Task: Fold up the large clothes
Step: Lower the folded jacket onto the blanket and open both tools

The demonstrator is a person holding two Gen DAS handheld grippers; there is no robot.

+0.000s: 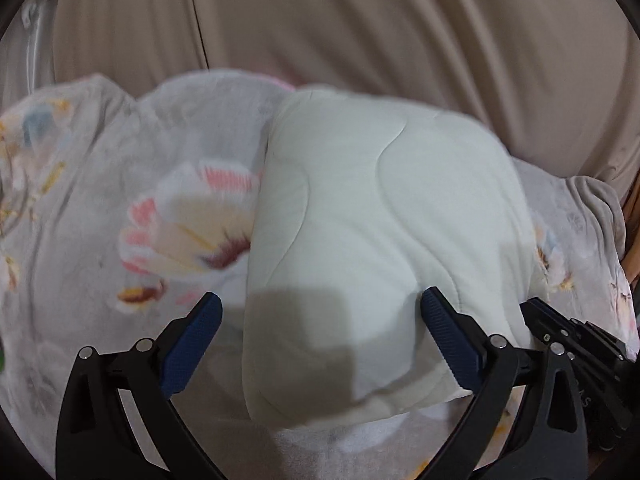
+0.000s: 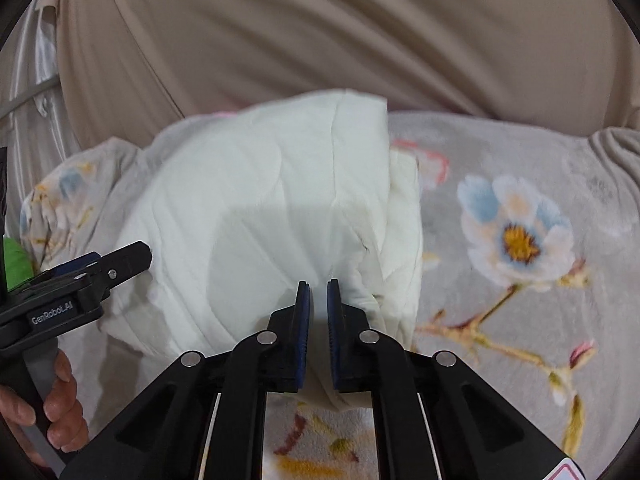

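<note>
Between the wide-spread fingers of the left gripper (image 1: 320, 312), in the left wrist view, lies the near end of a white quilted garment (image 1: 372, 216), already bundled into a thick pad. It rests on a grey floral blanket (image 1: 100, 200), with its long axis running away from the fingers toward a beige curtain-like drape (image 1: 360, 20) behind. Neither blue pad presses on it — the left gripper is released and straddling the bundle. At the right edge the black body of the right gripper (image 1: 576, 344) sits against the same near end.

Seen from the right wrist, the right gripper (image 2: 318, 288) is clenched on the garment's (image 2: 256, 200) near edge: its fingers stand almost together with a thin pinch of white cloth between them. The bundle stretches ahead and to the left, and a looser layered edge hangs along its right side. Left gripper (image 2: 120, 260) pokes in from the left at the bundle's flank, carried by a hand (image 2: 52, 408). A big blue flower print on the blanket (image 2: 516, 236) lies to the right, clear of the work.

The right hand is the one engaged, so any further fold probably starts from it — nothing blocks the way forward except the drape close behind.
</note>
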